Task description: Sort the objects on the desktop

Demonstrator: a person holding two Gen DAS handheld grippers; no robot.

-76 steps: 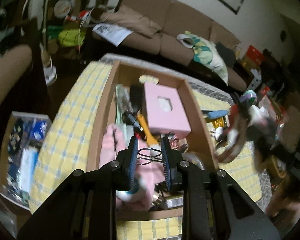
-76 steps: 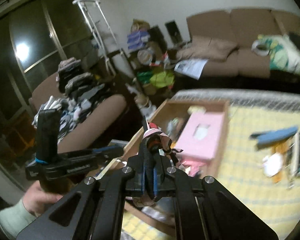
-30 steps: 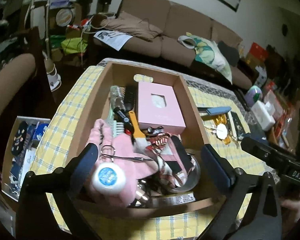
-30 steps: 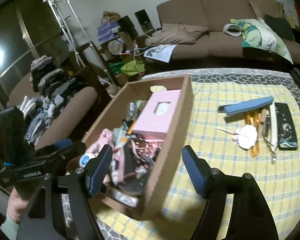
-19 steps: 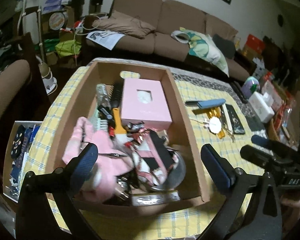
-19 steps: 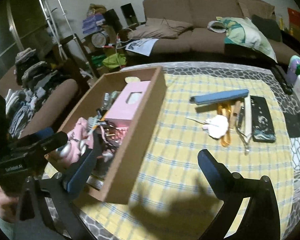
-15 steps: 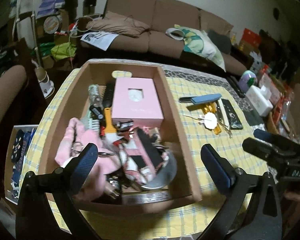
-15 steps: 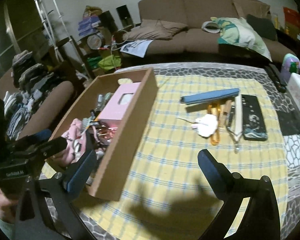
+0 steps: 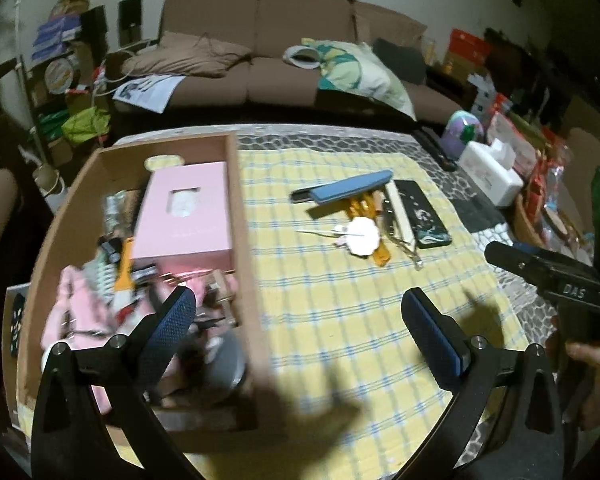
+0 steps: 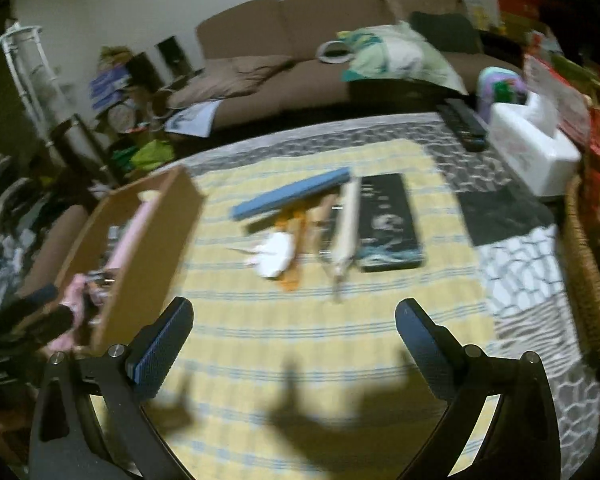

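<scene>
Checked-cloth table (image 9: 340, 320) with box (image 9: 244, 240), clutter (image 9: 364, 208)

The tablecloth (image 9: 340, 320) is woven cloth, matt, yellow with a blue check – under it a quilted grey spread (image 10: 540, 280). The box (image 9: 244, 216) is plain brown cardboard, dull and smooth. The pink carton (image 9: 184, 216) looks like matt paperboard. The black case (image 9: 422, 214) shines a little. Gripper pads (image 10: 164, 348) are blue rubbery plastic with a fine knurled grain – their arms matt black
</scene>
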